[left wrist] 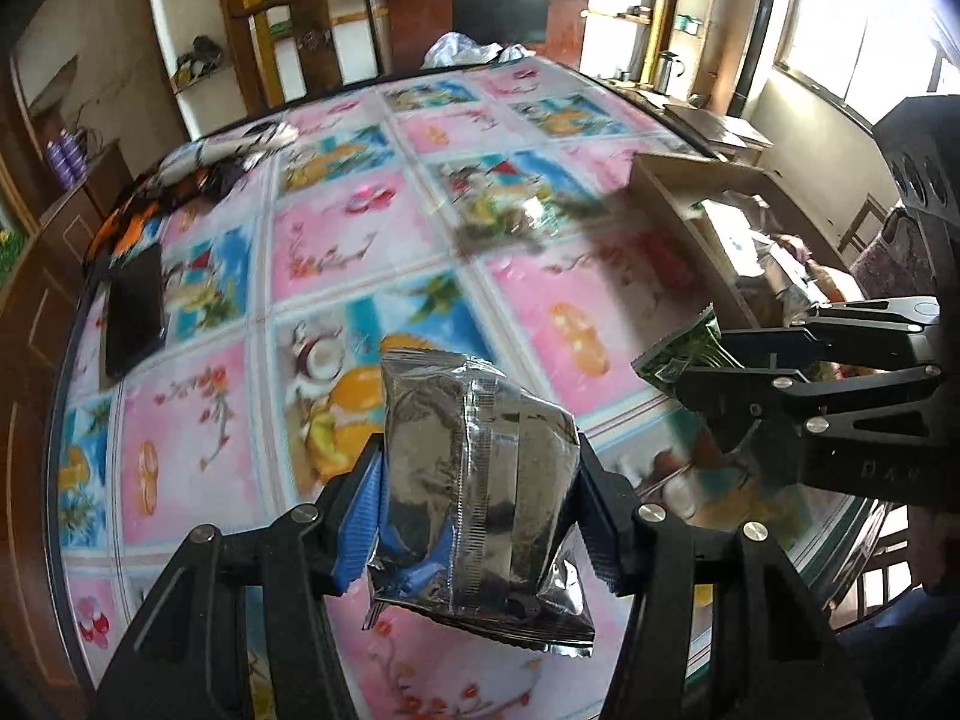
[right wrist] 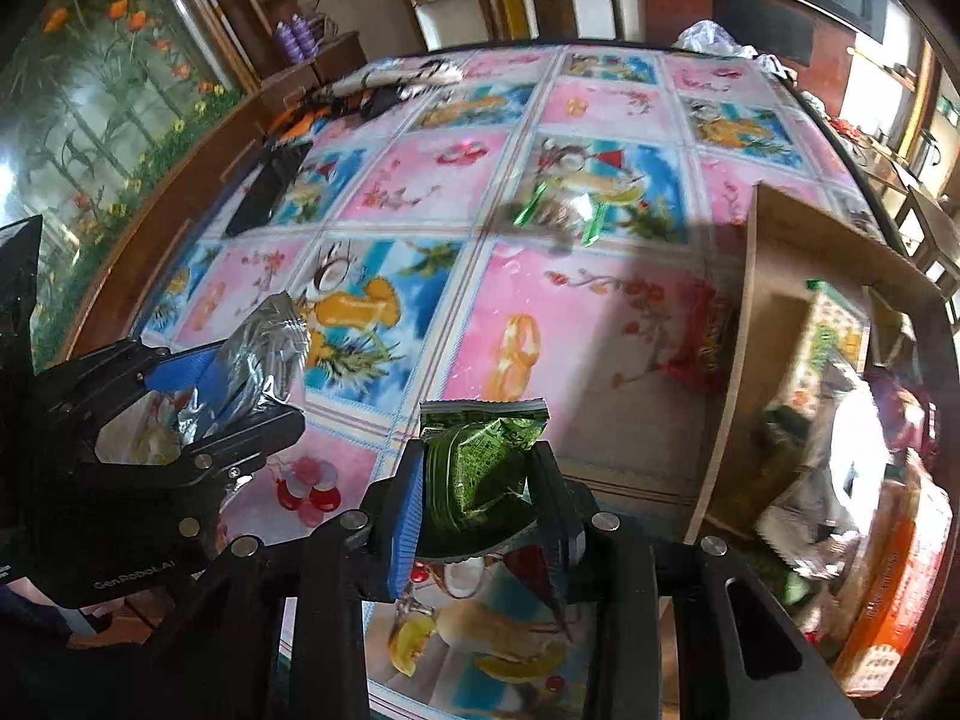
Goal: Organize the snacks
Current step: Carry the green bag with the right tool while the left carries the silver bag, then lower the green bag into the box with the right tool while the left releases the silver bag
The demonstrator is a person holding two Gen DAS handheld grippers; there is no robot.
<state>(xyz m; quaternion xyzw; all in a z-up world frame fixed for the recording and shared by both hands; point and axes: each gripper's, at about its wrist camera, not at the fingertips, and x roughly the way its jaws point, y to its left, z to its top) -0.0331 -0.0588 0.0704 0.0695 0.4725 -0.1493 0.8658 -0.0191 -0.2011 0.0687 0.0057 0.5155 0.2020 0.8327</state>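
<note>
My left gripper is shut on a silver foil snack packet, held above the flowered tablecloth; the same packet shows at the left of the right wrist view. My right gripper is shut on a green snack packet, also lifted off the table; its green tip shows at the right of the left wrist view. A cardboard box with several snacks inside stands to the right. One green-edged packet lies on the table farther back.
A black phone lies at the table's left edge beside a patterned cloth. A red packet leans against the box's outer wall. A white plastic bag sits at the far edge, chairs and shelves behind.
</note>
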